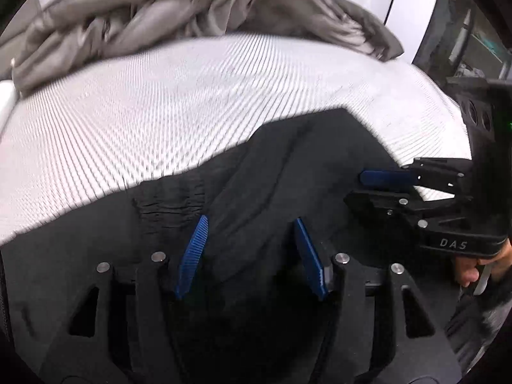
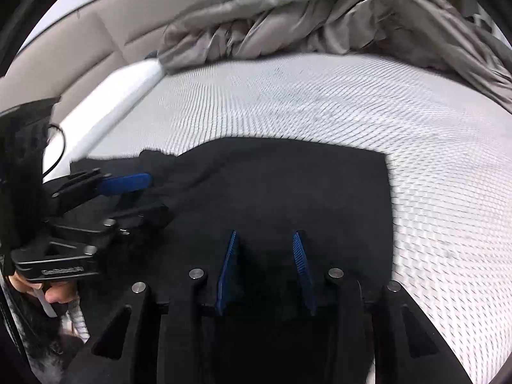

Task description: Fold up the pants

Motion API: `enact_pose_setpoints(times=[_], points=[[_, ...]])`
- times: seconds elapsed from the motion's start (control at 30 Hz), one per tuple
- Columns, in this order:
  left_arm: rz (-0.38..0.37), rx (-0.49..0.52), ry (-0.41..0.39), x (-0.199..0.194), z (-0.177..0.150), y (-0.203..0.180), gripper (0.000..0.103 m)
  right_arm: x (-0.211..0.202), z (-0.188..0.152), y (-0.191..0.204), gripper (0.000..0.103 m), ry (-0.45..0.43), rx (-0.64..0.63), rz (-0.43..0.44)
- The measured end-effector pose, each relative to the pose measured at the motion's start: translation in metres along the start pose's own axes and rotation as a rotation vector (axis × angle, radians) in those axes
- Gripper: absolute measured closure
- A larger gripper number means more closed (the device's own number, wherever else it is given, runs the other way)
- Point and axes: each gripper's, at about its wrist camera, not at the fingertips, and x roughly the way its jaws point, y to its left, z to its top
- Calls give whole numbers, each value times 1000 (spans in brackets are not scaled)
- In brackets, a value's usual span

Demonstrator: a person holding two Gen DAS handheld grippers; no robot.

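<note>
- Pants, black, lie flat on the mattress; long axis unclear.
- My left gripper and right gripper gape over them, holding nothing.

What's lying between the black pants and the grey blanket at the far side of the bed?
Nothing but bare white mattress. Both wrist views show it running clear from the pants to the rumpled grey blanket.

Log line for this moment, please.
pants: flat on mattress | left gripper: open over the pants | right gripper: open | grey duvet: behind
</note>
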Motion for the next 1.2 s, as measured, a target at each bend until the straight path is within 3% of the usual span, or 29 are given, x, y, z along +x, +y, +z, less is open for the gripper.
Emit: enact_pose_setpoints(times=[0.1,0.23,0.47,0.53,0.67,0.73,0.8,0.93,1.07,1.2], points=[[-50,1,-7,-3,-1,9,50,19,-8,-1,68,36,-94,-50],[-69,4,-14,-9,-7,19,50,5,-13,-25,69,6,-53,-171],[29,25,-23,-20,-19,22,49,-1,-20,-27,68,-9,-98,-226],[17,1,-33,-30,-20,27,49,-5,-18,-27,68,-20,-78,-194],[-17,-52,-141,-51,-7,33,49,-23,-9,-23,67,-96,-22,-102],[4,-66,-163,-47,6,31,49,-16,5,-12,67,-114,-15,-82],[24,-38,-152,-34,15,23,49,-3,17,0,67,-108,-14,-51],[102,13,-45,5,14,17,49,39,31,27,67,-25,-46,9],[46,-9,-50,7,12,28,49,55,28,30,67,26,-154,-136],[42,-56,-53,5,9,35,49,42,24,-14,67,15,-98,-341]])
